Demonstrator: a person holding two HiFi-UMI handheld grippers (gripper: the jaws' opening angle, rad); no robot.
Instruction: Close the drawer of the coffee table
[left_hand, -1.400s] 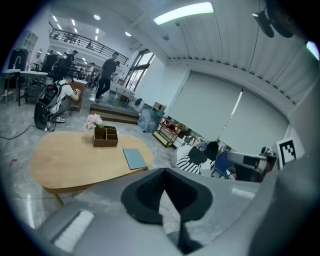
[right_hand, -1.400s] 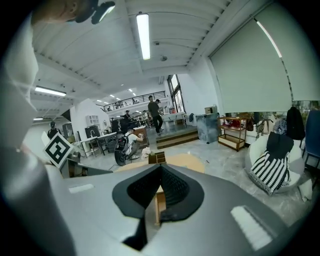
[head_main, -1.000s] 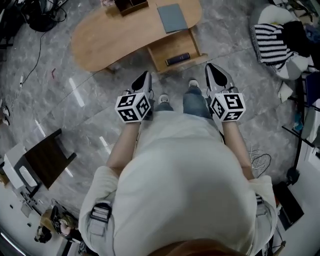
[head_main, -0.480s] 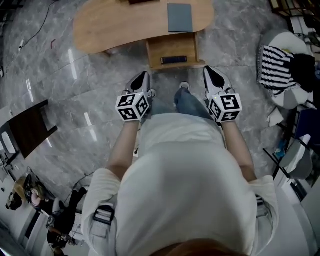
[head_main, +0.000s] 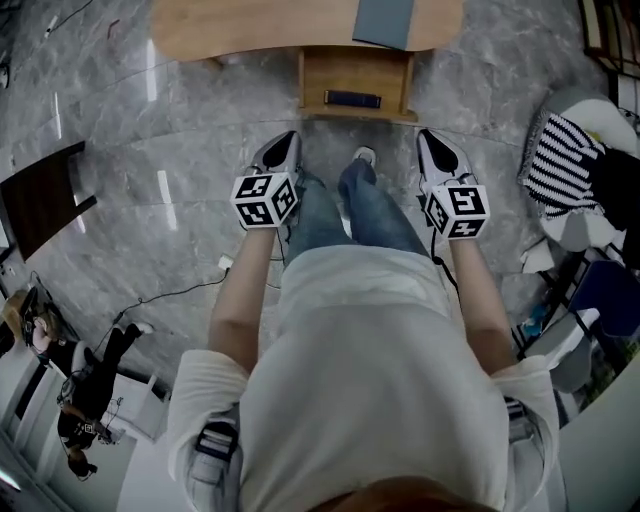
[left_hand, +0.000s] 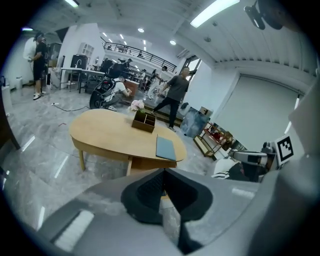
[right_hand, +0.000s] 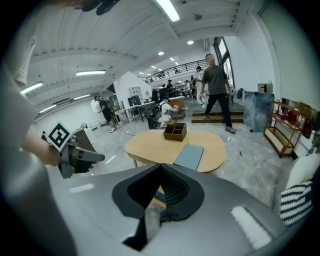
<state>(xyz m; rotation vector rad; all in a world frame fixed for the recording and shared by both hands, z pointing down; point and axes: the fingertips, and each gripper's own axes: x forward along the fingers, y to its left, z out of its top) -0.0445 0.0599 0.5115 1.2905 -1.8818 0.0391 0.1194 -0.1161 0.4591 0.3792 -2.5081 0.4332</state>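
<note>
Left gripper (head_main: 288, 140) and right gripper (head_main: 427, 138) are held with jaws closed on nothing, near side of the coffee table (head_main: 250, 25), whose drawer (head_main: 350, 72) is seen pulled out.

We see an oval wooden worktop (head_main: 250, 28) on the marble floor (head_main: 150, 180), carrying a grey-blue pad (head_main: 385, 20) and a brown divided box (left_hand: 144, 121).

bright, even indoor light comes from long white ceiling strip lamps (right_hand: 167, 10). pale streaks of glare lie on the glossy grey marble floor (head_main: 110, 230). both gripper views bend strongly and darken to black at their rounded edges; the closest foreground is soft.
</note>
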